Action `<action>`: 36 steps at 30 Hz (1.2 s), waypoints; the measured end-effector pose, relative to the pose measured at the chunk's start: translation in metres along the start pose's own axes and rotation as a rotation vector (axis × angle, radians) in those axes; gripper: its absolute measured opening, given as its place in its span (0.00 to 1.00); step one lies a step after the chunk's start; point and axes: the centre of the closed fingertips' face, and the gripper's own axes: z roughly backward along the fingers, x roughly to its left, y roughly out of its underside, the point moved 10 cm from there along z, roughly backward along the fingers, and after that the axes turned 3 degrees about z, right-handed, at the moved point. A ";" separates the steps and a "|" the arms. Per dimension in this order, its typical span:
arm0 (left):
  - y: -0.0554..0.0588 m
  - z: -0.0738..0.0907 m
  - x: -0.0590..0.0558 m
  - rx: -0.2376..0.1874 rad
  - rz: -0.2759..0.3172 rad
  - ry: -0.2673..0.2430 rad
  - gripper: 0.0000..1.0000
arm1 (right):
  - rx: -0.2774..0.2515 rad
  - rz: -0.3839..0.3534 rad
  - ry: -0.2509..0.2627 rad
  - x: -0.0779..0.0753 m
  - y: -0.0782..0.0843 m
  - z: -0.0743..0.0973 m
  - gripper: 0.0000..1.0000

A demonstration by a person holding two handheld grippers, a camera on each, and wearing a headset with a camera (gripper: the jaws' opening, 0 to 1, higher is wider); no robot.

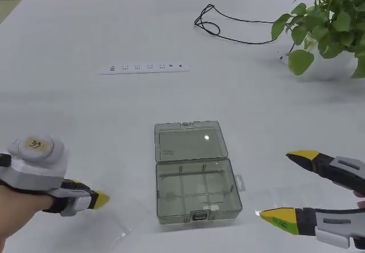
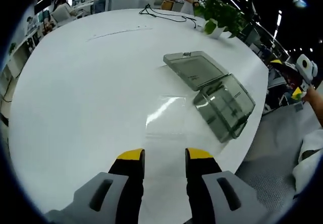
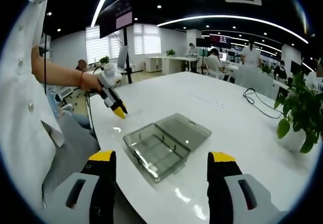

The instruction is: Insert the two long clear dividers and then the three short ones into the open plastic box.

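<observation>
Open plastic box (image 1: 197, 193) sits near the front edge of the worktop (image 1: 68, 110), about mid-way along it. Its lid (image 1: 190, 141) is flopped flat behind it, twd the far edge. One clear divider (image 2: 164, 114) lies flat on the worktop just left of the box, btwn the box and my left gripper (image 2: 164, 156). There's prob another clear piece (image 1: 274, 197) on the box's right, but it's hard to make out tbh.

My left gripper's jaws are a little apart w/ nothing in them, tips by the front edge. My right gripper (image 1: 282, 186) is spread wide and empty, right of the box.

Further back: power strip (image 1: 142, 68), black cable (image 1: 228, 25), potted plant (image 1: 328, 25) by the far right edge.
</observation>
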 end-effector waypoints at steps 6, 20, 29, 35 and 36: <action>-0.010 0.013 -0.023 -0.110 0.032 0.054 0.30 | -0.045 0.003 -0.023 0.010 -0.028 -0.011 0.68; -0.035 0.034 -0.085 -0.300 0.034 0.219 0.30 | -0.119 -0.126 -0.044 0.027 -0.065 -0.038 0.47; -0.045 0.040 -0.113 -0.391 -0.024 0.292 0.30 | -0.133 -0.202 0.001 0.028 -0.073 -0.050 0.36; -0.051 0.042 -0.122 -0.424 -0.051 0.308 0.30 | -0.132 -0.227 0.000 0.033 -0.075 -0.054 0.30; -0.052 0.042 -0.123 -0.428 -0.057 0.310 0.30 | -0.135 -0.232 0.002 0.034 -0.075 -0.055 0.29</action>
